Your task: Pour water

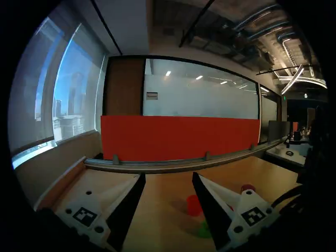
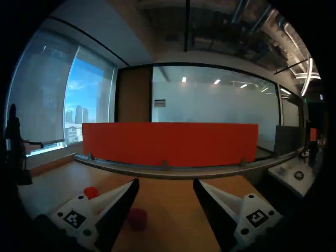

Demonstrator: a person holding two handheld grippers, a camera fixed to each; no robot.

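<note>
1. Table point(image 1: 161, 222) of light wood lies under both grippers, with an orange partition point(image 1: 176, 136) along its far edge.
2. The left gripper point(image 1: 168, 176) hangs above the table, its jaws spread wide and holding nothing.
3. In the left gripper view, a red cup point(image 1: 194, 205) stands on the table low in the gap, right against the inner edge of the right-hand finger.
4. A green object point(image 1: 204, 230) sits just nearer, partly hidden by that finger; I cannot tell what it is.
5. A red-topped item point(image 1: 248, 187) peeks over the same finger's outer side.
6. The right gripper point(image 2: 166, 181) is also wide apart and grasps nothing.
7. In the right gripper view, the red cup point(image 2: 137, 218) sits low in the gap, half hidden behind the left-hand finger.
8. A small red item point(image 2: 90, 192) stands outside that finger.
</note>
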